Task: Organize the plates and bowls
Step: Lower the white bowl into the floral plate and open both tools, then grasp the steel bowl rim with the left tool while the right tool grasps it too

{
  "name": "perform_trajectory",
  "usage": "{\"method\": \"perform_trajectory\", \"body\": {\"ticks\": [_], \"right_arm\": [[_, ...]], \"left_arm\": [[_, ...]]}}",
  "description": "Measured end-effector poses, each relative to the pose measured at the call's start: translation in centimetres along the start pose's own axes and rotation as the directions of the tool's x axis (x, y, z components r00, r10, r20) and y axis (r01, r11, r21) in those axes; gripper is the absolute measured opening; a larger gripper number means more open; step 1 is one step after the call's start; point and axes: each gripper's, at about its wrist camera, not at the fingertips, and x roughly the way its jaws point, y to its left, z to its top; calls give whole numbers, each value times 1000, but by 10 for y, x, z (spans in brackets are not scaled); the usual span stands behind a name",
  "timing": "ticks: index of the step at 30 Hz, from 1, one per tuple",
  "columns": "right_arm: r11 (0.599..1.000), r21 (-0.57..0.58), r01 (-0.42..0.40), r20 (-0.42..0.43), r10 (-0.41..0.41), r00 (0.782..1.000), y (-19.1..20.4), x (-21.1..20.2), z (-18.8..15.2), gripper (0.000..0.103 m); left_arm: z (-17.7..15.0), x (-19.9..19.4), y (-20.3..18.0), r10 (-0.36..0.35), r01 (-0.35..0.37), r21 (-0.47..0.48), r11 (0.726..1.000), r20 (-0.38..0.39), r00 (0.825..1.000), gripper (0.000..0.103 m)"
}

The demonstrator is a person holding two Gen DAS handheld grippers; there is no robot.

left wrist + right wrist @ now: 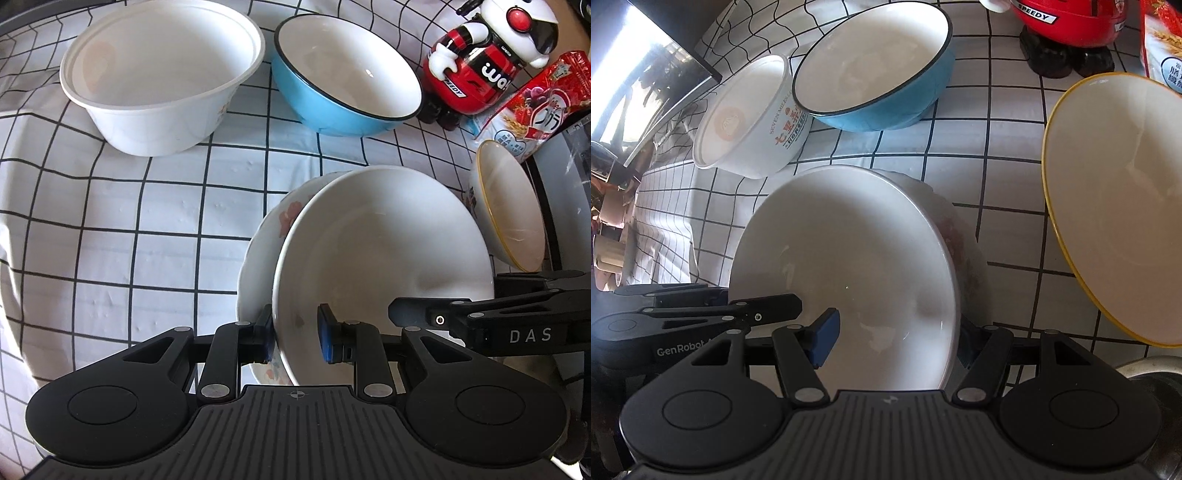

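White china is sitting between both tools — a plain white bowl (384,251) nested in a flowered bowl (266,236) on the checked cloth (110,229). The left gripper (297,332) is straddling the white bowl's rim, jaws narrowly parted, one pad outside touching, the other inside and apart. The right gripper (897,339) is spanning the same bowl's opposite rim, jaws about half open; contact is unclear. At twelve o'clock a blue bowl (347,81) and a paper tub (162,74) are waiting; a yellow-rimmed bowl (1119,206) is leaning at three o'clock.
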Motion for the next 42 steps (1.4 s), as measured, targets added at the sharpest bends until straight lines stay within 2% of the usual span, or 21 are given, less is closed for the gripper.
{"method": "perform_trajectory", "body": {"ticks": [13, 22, 27, 31, 35, 36, 37, 39, 40, 42], "right_arm": [[1000, 19, -24, 2, 24, 1000, -2, 5, 3, 65], [999, 42, -30, -30, 31, 999, -4, 4, 3, 63], [999, 34, -8, -35, 10, 999, -4, -3, 4, 63], [1000, 19, 14, 3, -14, 1000, -3, -14, 4, 63], [998, -19, 60, 109, -58, 992, 6, -38, -7, 63], [997, -32, 76, 153, -71, 986, 9, -47, -11, 63], [994, -47, 102, 208, -90, 974, 14, -58, -18, 63], [986, -59, 156, 325, -128, 937, 21, -81, -30, 63], [981, -56, 186, 386, -150, 910, 25, -94, -38, 63], [967, -22, 255, 507, -209, 836, 30, -121, -58, 64]], "left_arm": [[-1, -7, 9, -35, 35, -8, 999, 13, 999, 26], [-2, -13, 9, -36, 35, 29, 999, 26, 999, 26], [-2, -28, 8, -40, 33, 73, 997, 96, 995, 25], [0, -36, 11, -45, 37, 62, 997, 126, 991, 25], [-8, -46, 9, -62, 50, 70, 996, 182, 981, 26], [-10, -50, 7, -61, 44, 84, 995, 206, 977, 26], [-14, -56, 5, -82, 57, 105, 993, 250, 965, 24], [-21, -70, 0, -153, 108, 149, 983, 340, 928, 25], [-23, -76, -3, -174, 117, 170, 979, 371, 912, 25], [-27, -87, -13, -183, 100, 206, 974, 444, 877, 25]]}}
